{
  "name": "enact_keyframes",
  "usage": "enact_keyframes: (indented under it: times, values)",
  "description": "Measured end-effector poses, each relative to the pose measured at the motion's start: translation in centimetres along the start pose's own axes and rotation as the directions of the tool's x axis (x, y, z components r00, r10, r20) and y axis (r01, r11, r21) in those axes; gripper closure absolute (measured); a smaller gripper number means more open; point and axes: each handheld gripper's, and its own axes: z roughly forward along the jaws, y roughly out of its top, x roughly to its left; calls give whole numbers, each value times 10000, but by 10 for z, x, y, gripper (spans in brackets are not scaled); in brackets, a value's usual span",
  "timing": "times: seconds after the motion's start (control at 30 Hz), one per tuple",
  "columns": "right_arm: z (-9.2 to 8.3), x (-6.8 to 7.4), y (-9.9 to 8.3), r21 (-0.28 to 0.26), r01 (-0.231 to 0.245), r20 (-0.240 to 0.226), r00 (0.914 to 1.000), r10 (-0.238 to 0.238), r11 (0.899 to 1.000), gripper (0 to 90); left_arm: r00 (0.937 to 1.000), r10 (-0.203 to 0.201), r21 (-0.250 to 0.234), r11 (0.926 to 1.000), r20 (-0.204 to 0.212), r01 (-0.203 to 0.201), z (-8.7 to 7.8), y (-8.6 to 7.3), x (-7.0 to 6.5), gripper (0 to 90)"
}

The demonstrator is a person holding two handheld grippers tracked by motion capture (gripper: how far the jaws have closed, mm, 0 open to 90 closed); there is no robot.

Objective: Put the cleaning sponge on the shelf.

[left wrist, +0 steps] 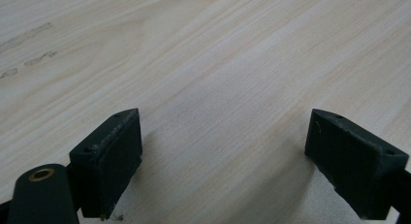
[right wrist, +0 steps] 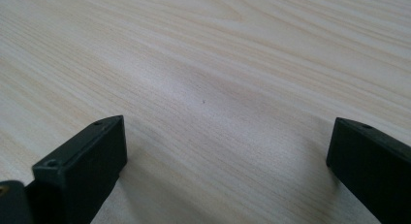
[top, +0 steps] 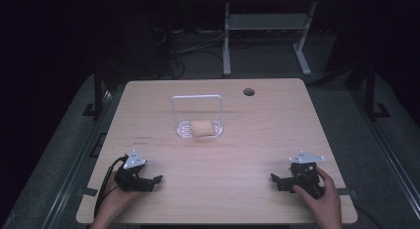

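A white wire basket (top: 196, 100) with a tall upright handle stands near the middle of the far half of the wooden table (top: 218, 149). A tan, pillow-shaped item (top: 202, 128) lies on its base. My left gripper (top: 154, 182) rests low at the near left of the table, held by a hand, jaws wide apart. Bare wood lies between its fingers (left wrist: 109, 156). My right gripper (top: 275, 181) sits at the near right, also held by a hand and open. Its fingers (right wrist: 87, 161) frame only wood grain.
A round cable hole (top: 249, 92) sits near the table's far right edge. Faint pencil marks (top: 143, 138) show left of the basket. A white desk frame (top: 267, 26) and cables stand on the dark floor beyond the table.
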Motion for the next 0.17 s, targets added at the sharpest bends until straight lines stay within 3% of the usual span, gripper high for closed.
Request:
enact_keyframes:
  times: [0.17]
  values:
    - [0,0,0,-2,-6,-1,10000,6,10000,7,9999,114,-155,9998,52,-113,0,-2,1,127]
